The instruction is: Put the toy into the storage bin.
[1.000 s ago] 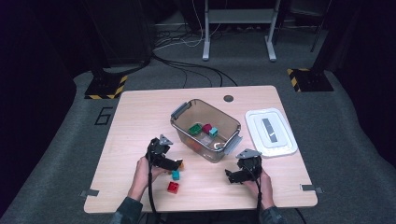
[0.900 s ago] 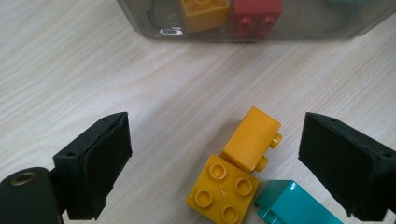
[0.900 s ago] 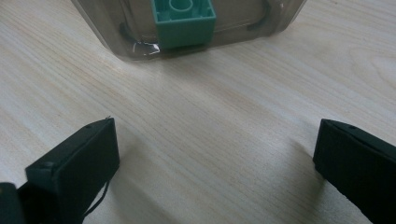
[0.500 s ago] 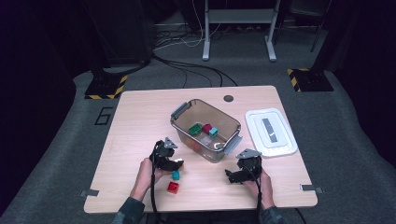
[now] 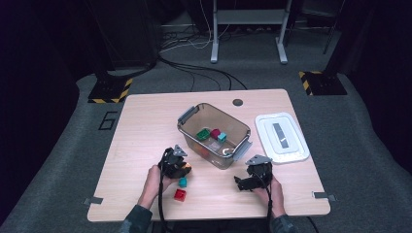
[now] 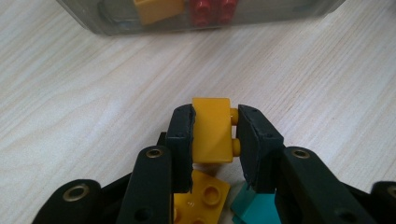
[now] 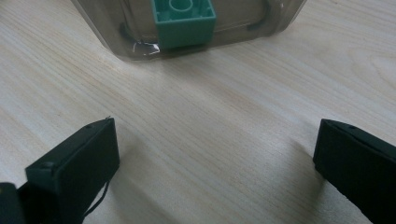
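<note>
I am pinching a small yellow plastic studded brick [image 6: 212, 130] in my left claw [image 6: 214, 135] at lower centre, just above the tabletop [image 6: 93, 93]. It looks light, rigid and slick; I am gripping its flat sides. My right claw [image 7: 215, 168] is gaping wide, empty.

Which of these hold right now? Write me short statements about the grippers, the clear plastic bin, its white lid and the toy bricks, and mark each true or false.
1. The left gripper is shut on a yellow toy brick. True.
2. The right gripper grips a green brick. False: its jaws stand wide apart over bare wooden table.
3. The white plastic lid sits on the clear plastic bin. False: it lies on the table beside the bin.
4. A red toy brick lies on the table near the left gripper. True.
5. The bin is empty. False: it holds several bricks.
</note>
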{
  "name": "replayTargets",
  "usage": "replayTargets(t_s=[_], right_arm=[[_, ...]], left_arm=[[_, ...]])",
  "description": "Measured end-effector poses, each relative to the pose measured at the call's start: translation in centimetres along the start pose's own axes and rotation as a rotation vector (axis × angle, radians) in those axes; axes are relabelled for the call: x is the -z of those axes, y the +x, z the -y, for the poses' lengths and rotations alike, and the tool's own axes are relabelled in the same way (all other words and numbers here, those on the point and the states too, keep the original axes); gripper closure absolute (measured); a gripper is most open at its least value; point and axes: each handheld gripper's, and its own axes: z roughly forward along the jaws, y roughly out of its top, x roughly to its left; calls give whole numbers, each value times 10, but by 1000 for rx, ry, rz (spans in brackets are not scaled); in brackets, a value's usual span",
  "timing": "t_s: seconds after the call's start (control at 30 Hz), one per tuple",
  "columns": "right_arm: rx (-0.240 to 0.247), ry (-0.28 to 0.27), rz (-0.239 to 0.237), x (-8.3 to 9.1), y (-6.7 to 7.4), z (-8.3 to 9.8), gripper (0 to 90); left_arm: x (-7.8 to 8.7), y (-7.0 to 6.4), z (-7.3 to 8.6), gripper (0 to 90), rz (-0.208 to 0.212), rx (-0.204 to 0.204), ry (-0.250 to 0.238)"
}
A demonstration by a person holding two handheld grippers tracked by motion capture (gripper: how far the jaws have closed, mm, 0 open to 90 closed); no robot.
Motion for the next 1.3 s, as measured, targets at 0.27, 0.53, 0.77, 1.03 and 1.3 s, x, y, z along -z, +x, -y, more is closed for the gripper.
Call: replayTargets(t_s=[0.27,0.53,0.77,1.03,1.3], right_arm=[[0,0,0,0,0,0,0],[0,0,0,0,0,0,0],[0,0,0,0,0,0,0],[0,0,0,0,0,0,0],[1,0,-1,0,0,0,0]], left_arm=[[9,3,-1,672,2,2,-29],[26,13,-4,672,-22,16,-61],[37,17,-10,672,-42,10,-79],[46,21,-14,672,-60,10,-100],[57,25,-19,672,-78,12,-110]])
